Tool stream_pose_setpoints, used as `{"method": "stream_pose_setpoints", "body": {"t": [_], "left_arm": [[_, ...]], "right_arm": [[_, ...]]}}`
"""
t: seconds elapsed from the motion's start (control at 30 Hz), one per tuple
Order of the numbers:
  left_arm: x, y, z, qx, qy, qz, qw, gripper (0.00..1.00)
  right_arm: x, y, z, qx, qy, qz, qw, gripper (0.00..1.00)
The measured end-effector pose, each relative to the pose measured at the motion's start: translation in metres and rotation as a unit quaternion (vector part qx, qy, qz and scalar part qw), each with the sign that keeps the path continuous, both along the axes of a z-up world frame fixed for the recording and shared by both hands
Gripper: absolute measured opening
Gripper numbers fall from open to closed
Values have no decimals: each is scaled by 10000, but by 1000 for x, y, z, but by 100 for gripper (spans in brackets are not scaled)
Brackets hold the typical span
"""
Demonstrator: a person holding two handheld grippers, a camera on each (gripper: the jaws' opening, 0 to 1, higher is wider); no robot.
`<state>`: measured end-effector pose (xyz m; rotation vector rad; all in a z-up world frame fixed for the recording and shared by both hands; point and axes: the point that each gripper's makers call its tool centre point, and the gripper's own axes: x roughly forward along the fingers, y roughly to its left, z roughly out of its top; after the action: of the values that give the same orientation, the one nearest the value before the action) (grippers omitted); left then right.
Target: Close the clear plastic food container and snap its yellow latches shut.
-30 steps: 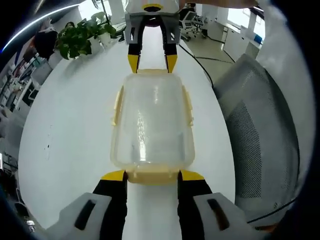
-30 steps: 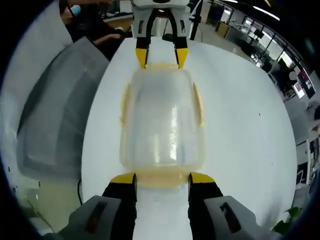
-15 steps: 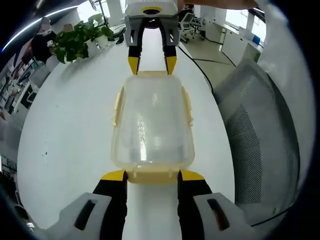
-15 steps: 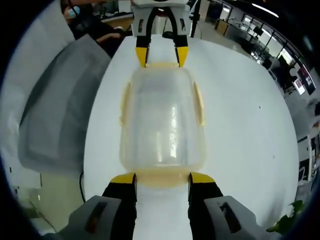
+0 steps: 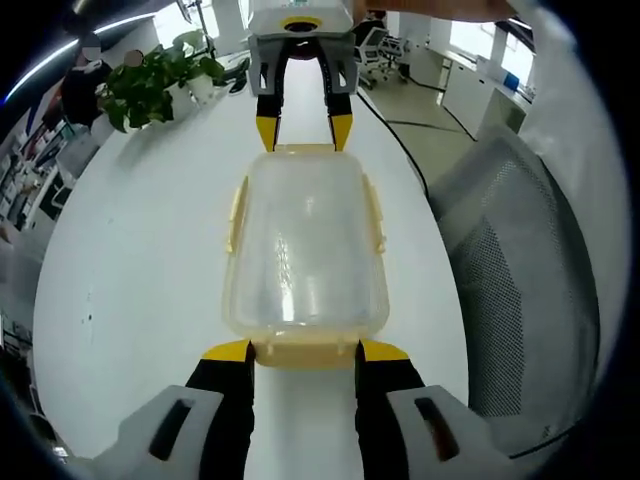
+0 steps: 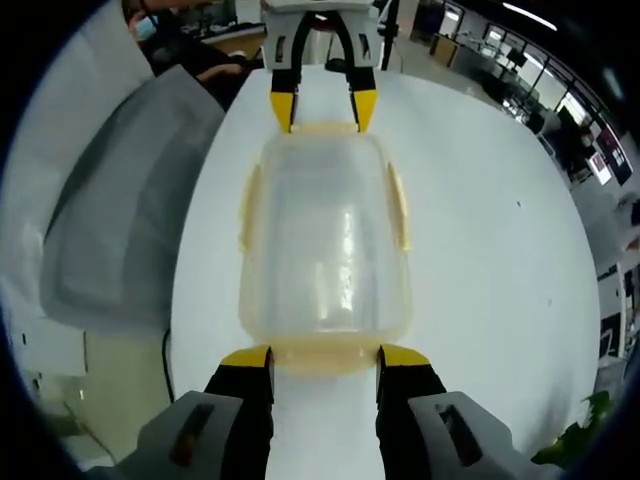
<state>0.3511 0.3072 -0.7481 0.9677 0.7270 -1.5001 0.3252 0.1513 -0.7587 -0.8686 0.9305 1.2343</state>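
1. Container (image 5: pixel 305 245) of clear plastic lies lengthwise on the white bench (image 5: pixel 140 270), its lid on, between the two tools that face each other from its short ends.
2. Yellow latches run along both long sides (image 5: pixel 236 212) and lie flat against the walls; the end latches (image 5: pixel 305 352) are pale yellow strips at each short end.
3. In the left gripper view, the left tool (image 5: pixel 305 350) has its jaws spread apart, yellow tips flanking the near end latch just at the container's corners; whether they press on it I cannot tell.
4. In the right gripper view, the right tool (image 6: pixel 325 357) stands likewise open, its tips either side of the latch at its end of the container (image 6: pixel 322 240).
5. Each tool appears at the far end in the other's view, jaws apart, tips touching or just beside the far rim.
6. A grey mesh chair (image 5: pixel 520 270) stands beside the bench.
7. A potted plant (image 5: pixel 150 75) sits at the bench's far corner.
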Motion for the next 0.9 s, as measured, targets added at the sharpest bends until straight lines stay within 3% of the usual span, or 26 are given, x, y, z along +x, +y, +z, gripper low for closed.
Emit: {"method": "stream_pose_setpoints", "body": {"t": [0.53,0.9], "left_arm": [[-2,-14,-6,-25,96,-43,9999,38],[0,-10,-15,-26,184,-37,9998,38]], "right_arm": [[-4,-13,-7,-53,140,-25,9999,38],[-2,-10,-11,-38,243,-24,9997,38]]}}
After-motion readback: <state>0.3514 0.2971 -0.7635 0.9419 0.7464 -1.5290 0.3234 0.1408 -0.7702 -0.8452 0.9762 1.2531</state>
